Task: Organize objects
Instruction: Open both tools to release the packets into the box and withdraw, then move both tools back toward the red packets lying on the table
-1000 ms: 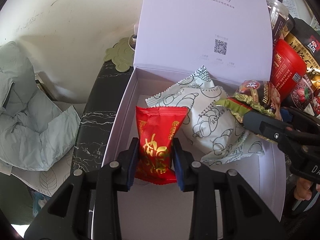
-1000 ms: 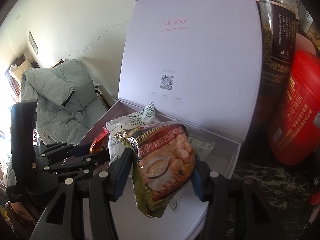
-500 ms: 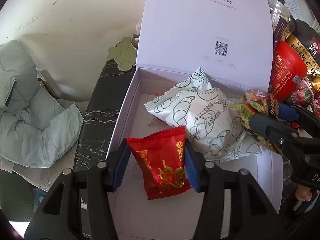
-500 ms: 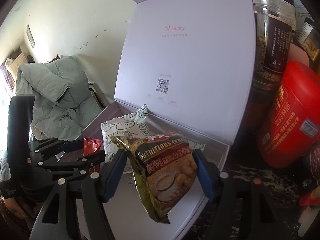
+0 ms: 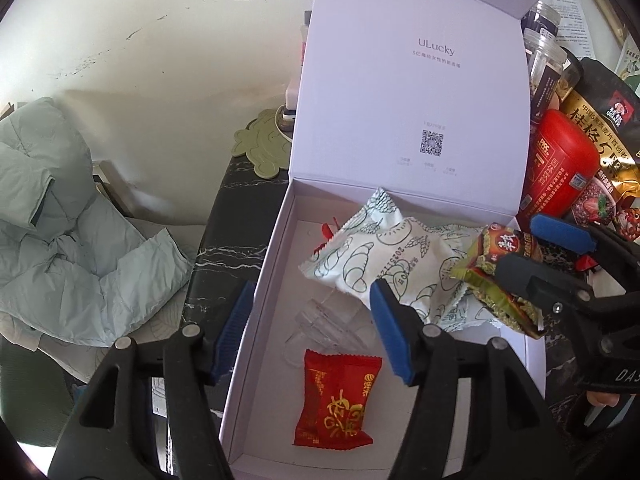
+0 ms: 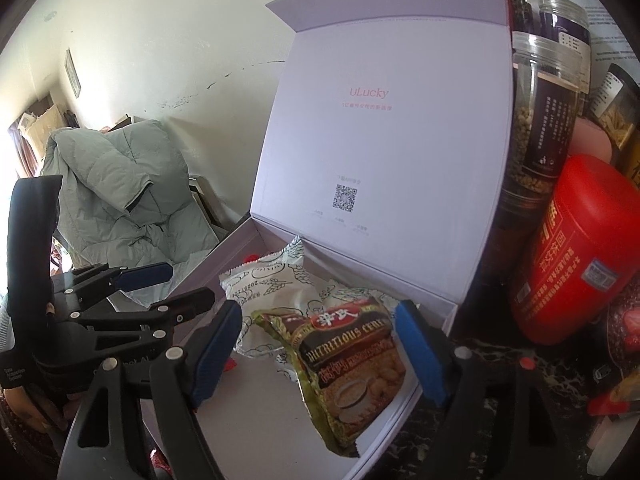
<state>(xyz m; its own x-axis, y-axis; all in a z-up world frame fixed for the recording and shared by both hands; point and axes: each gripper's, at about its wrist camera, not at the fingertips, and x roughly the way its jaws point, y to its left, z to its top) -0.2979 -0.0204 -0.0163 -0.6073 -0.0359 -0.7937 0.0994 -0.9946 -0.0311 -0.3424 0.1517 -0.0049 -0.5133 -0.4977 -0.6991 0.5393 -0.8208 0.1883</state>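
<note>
Both packets lay released in the white gift box: the red candy packet at lower centre of the left view, the cereal sachet at lower centre of the right view, over the box's near edge. The left gripper and right gripper had jaws opening, pads clear of both packets. The placing step looked finished; next would call for fetching another item.

The raised lid of the white box reads "ULucky", with a small line of Chinese characters under it and a QR code lower down. Below the lid, inside the box, the cereal packet reads "NUTRITIOUS CERE…". Right of the lid, the dark oat bag carries the Quaker logo and gold Chinese characters, too distorted to read.
</note>
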